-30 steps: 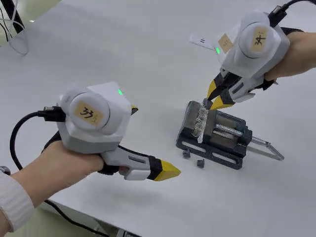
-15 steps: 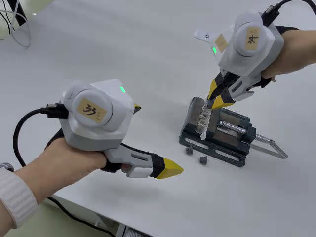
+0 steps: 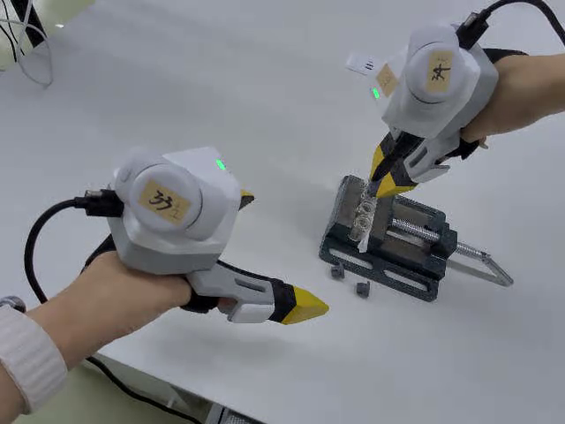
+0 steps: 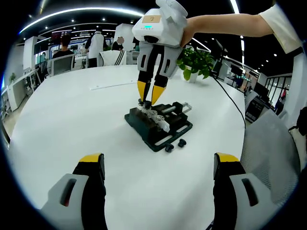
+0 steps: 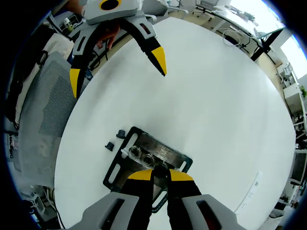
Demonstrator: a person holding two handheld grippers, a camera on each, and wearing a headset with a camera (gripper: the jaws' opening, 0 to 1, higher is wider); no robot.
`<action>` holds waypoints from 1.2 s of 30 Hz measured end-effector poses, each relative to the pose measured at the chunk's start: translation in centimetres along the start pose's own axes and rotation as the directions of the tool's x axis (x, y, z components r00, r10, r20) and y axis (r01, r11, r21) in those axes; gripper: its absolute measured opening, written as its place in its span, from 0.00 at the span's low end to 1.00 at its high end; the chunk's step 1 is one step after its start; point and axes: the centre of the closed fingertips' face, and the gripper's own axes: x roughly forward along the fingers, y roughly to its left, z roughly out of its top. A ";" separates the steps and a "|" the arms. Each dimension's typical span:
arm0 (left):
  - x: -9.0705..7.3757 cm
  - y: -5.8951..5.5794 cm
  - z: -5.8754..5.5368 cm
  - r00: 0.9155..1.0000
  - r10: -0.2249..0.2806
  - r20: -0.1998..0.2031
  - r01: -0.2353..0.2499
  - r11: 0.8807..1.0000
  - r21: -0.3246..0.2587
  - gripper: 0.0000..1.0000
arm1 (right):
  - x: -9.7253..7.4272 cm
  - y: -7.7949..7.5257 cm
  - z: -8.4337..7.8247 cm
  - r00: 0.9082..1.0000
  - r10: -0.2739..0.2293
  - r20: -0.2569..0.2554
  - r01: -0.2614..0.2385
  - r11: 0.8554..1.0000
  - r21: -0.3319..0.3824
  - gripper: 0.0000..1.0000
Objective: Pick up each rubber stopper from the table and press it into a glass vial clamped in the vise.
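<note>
A dark vise [image 3: 415, 256] stands on the white table and clamps a row of small glass vials [image 3: 363, 215]. My right gripper [image 3: 386, 183] hangs over the far end of that row, shut on a dark rubber stopper [image 5: 160, 171] just above the vials [image 5: 139, 154]. Two loose stoppers [image 3: 337, 272] [image 3: 362, 288] lie on the table at the vise's near edge. My left gripper [image 3: 274, 251] is held low at the left, well clear of the vise [image 4: 160, 125], open with nothing between its jaws. From the left gripper view the right gripper [image 4: 148, 97] is seen tip-down on the vials.
The vise's screw handle [image 3: 481, 261] sticks out to the right. A white strip [image 3: 360, 64] lies on the table behind the right gripper. Cables [image 3: 26, 44] sit at the far left corner. The table edge runs close below the left hand.
The right gripper has stayed over the far end of the vise with the stopper, shifting only slightly. The left gripper has barely moved. The head camera has shifted a little.
</note>
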 end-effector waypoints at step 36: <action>0.7 -0.8 0.0 1.000 -0.019 0.002 0.019 1.000 -0.007 0.92 | 0.2 0.5 -0.2 1.000 -0.005 -0.021 0.009 0.981 0.195 0.04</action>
